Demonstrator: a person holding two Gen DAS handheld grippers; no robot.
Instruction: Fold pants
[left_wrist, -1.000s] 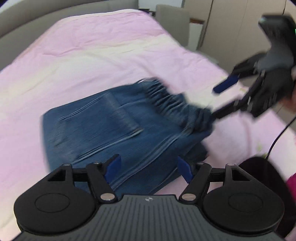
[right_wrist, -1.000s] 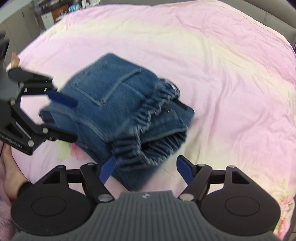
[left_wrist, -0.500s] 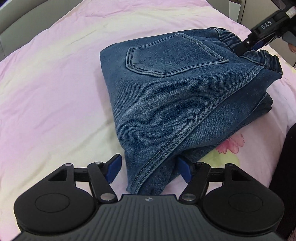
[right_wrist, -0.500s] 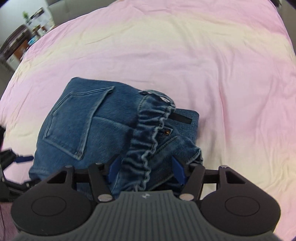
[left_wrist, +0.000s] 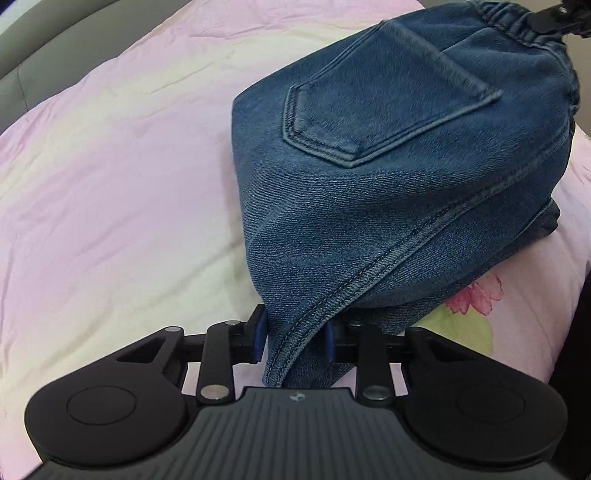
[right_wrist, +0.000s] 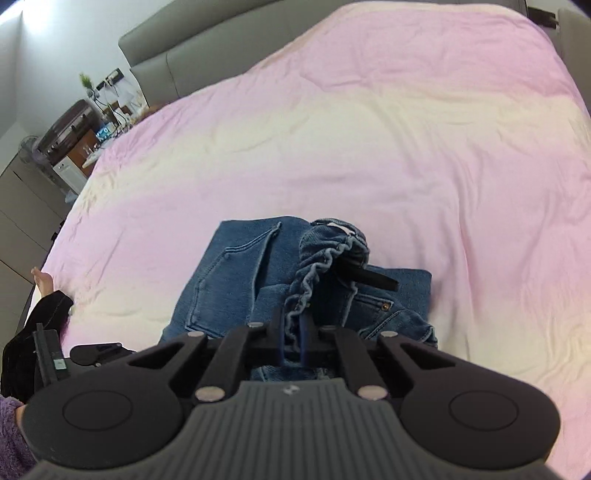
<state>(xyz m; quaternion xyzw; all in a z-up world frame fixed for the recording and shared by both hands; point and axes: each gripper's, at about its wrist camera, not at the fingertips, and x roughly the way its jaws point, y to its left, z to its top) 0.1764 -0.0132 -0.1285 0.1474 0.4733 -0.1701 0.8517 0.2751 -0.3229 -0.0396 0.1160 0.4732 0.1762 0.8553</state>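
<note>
Pants (left_wrist: 399, 177) are lying as a compact denim bundle in the right half of the left wrist frame, on the pink bedspread (left_wrist: 110, 177). Judging by the stacked layers, most of the folding is looking done; what seems left is setting the bundle down tidily and letting go. Left gripper (left_wrist: 293, 339) is pinching a seamed corner of the fold, its jaws closing only as far as the thick cloth allows. Right gripper (right_wrist: 291, 341), at lower centre of its own frame, is clamping the gathered elastic waistband (right_wrist: 314, 269) between nearly touching jaws.
</note>
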